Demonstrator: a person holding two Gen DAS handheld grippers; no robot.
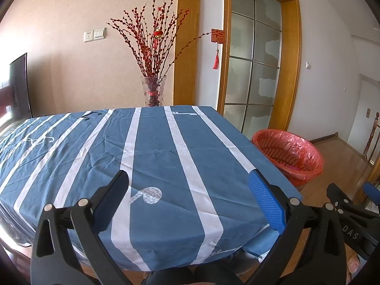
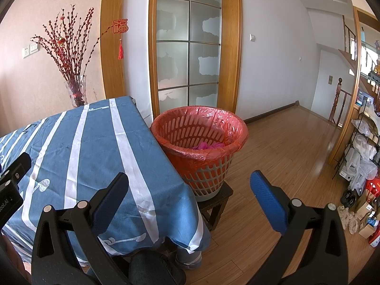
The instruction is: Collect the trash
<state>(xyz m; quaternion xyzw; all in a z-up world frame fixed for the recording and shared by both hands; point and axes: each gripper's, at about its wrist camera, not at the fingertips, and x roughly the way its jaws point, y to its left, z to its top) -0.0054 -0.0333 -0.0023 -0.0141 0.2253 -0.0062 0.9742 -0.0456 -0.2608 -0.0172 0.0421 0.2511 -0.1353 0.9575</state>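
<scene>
A grey slatted basket with a red plastic liner (image 2: 199,142) stands on a small dark stool beside the table's right edge; pink trash (image 2: 209,145) lies inside it. It also shows in the left wrist view (image 1: 288,154). My left gripper (image 1: 190,187) is open and empty above the near part of the blue striped tablecloth (image 1: 154,147). My right gripper (image 2: 190,187) is open and empty, held near the table's front right corner, short of the basket. No loose trash shows on the cloth.
A glass vase of red branches (image 1: 154,90) stands behind the table's far edge. A glass-paned door (image 2: 187,47) is behind the basket. Wooden floor (image 2: 285,147) stretches right to a cluttered rack (image 2: 361,156).
</scene>
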